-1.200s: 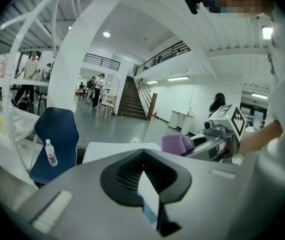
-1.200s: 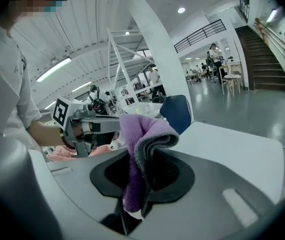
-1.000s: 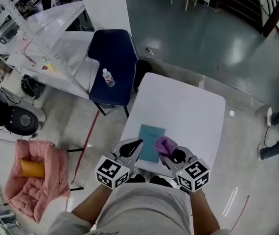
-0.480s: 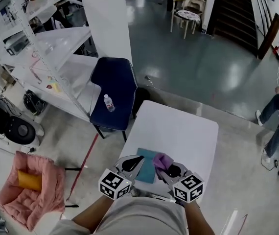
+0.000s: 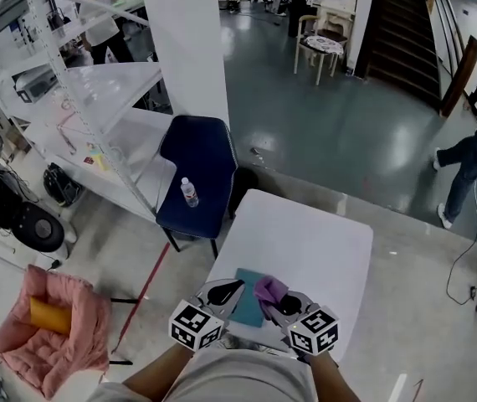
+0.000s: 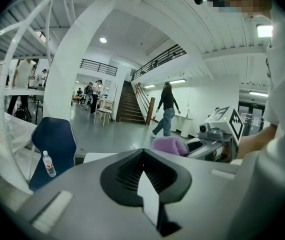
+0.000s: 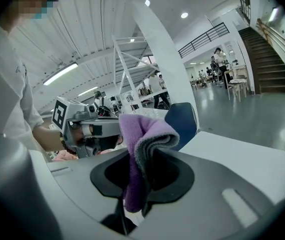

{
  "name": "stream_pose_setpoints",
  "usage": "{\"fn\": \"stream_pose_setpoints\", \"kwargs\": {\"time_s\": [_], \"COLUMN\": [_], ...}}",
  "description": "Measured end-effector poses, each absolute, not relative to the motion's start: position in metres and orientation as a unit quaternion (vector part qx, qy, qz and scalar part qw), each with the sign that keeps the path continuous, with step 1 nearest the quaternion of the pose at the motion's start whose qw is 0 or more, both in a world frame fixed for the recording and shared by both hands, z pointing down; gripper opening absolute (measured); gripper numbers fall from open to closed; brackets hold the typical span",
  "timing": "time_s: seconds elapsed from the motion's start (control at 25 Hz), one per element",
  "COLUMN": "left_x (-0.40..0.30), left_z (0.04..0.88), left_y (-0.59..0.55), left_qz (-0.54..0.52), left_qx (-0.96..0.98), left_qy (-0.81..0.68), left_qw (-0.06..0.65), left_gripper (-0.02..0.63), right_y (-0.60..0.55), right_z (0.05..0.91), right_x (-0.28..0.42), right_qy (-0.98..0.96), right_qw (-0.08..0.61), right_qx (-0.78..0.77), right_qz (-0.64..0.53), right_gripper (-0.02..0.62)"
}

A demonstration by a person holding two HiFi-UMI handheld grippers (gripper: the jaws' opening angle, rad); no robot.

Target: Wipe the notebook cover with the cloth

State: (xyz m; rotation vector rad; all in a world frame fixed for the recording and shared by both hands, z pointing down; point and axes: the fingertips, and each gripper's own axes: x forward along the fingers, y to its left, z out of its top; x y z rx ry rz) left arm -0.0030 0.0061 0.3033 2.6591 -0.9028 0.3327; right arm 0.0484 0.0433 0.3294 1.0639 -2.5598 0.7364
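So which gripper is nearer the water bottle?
Left. The left gripper is back from the water bottle, toward the person; the right gripper, holding the cloth, is farther right.

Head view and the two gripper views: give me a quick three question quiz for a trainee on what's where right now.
1. True or false: the right gripper has the purple cloth clamped between its jaws.
2. Which thing lies on the white table?
A. teal notebook
B. coffee mug
C. laptop
3. Fill in the blank: the water bottle rests on the seat of a dark blue ____.

Key: 1 true; 2 A; 3 chair.
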Motion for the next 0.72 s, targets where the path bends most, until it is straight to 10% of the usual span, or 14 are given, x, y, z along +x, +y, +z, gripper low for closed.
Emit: {"fn": "stream_pose_setpoints", "kwargs": {"time_s": [0.72], "left_x": [-0.0072], "left_z": [0.3003], "left_y": [0.0126], "left_qz": [0.108], "left_qx": [0.931], "left_qy": [-0.313], "left_qw": [0.154], "left_gripper": [0.000], "right_y": [0.0511], "right_z": [0.3277], "right_x": [0.0374], "right_qy": [-0.884], "right_qw": [0.140], "right_qx": [0.367], "right_qz": [0.253], "right_gripper": [0.101]}}
